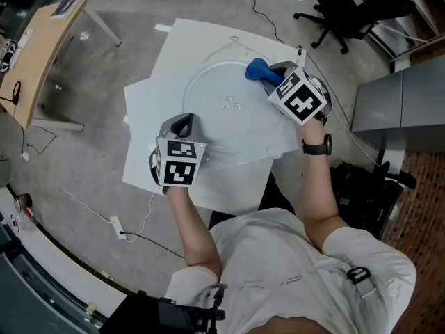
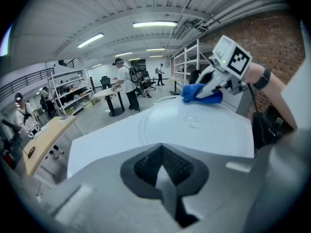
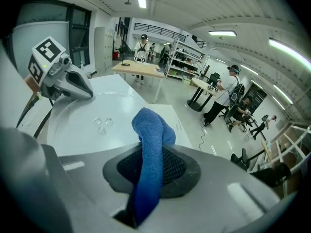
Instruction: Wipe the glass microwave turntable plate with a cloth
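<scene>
On the white table [image 1: 160,162] at the middle of the head view lies the round glass plate [image 1: 229,120], flat, with three small bumps at its centre. At its lower-left edge sits the left gripper [image 1: 183,122]; its own view shows the jaws drawn together [image 2: 165,174] with a pale sliver between the dark pads, which looks like the plate's [image 2: 214,135] near rim, and from across the table its nose [image 3: 87,92] rests right at that rim. At the upper right of the plate, the right gripper [image 1: 272,75] is clamped on a blue cloth [image 1: 257,69]. In its own view the cloth [image 3: 150,130] runs up between the jaws [image 3: 146,178] and bunches in a rounded wad past the tips, over the plate's [image 3: 82,130] far side. From the left gripper view the cloth [image 2: 199,92] sits low on the far rim with the right gripper [image 2: 210,89] just behind it, marker cube tilted up. A dark watch [image 1: 317,146] is on the person's right wrist. Off the table, a wooden desk [image 1: 42,47] stands at the upper left of the head view, a black chair [image 1: 348,9] at the upper right, and a power strip [image 1: 118,226] lies on the concrete floor at lower left. People [image 2: 126,84] stand among desks and shelving farther back in the room.
</scene>
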### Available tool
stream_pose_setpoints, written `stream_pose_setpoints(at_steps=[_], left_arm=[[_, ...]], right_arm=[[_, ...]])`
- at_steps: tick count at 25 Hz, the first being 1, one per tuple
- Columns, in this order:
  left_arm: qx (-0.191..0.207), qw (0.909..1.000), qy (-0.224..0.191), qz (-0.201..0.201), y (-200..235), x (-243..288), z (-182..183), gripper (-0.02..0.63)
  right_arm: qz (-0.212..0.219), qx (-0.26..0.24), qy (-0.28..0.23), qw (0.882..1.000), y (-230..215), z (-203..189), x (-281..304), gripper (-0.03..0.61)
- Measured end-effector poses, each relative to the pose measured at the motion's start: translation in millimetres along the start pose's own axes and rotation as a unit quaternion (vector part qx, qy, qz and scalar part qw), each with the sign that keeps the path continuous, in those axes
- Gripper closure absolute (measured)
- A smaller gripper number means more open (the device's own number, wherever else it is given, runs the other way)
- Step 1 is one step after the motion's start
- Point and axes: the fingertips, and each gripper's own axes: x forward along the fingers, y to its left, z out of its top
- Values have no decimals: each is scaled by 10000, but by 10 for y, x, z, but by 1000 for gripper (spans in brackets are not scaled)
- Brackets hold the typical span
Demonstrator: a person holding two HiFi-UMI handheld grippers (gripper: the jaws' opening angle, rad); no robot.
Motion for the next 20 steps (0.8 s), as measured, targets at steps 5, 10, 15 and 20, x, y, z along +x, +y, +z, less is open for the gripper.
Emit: stream_pose_setpoints(at_steps=[5, 10, 15, 20], left_arm=[[88, 9999, -79, 50, 9, -25, 26, 612], [194, 9997, -139, -69, -66, -14, 36, 612], [187, 9989, -282, -317, -157, -39, 61, 612], [-124, 9973, -436, -583, -172, -135, 21, 612]], right_arm=[[245, 223, 109, 9994, 345, -361, -331, 512], [724, 100, 146, 9972, 841, -512, -532, 512], [1540, -446, 38, 9871, 1460, -418, -621, 511], [1798, -1095, -13, 9776, 1782, -152, -575, 511]])
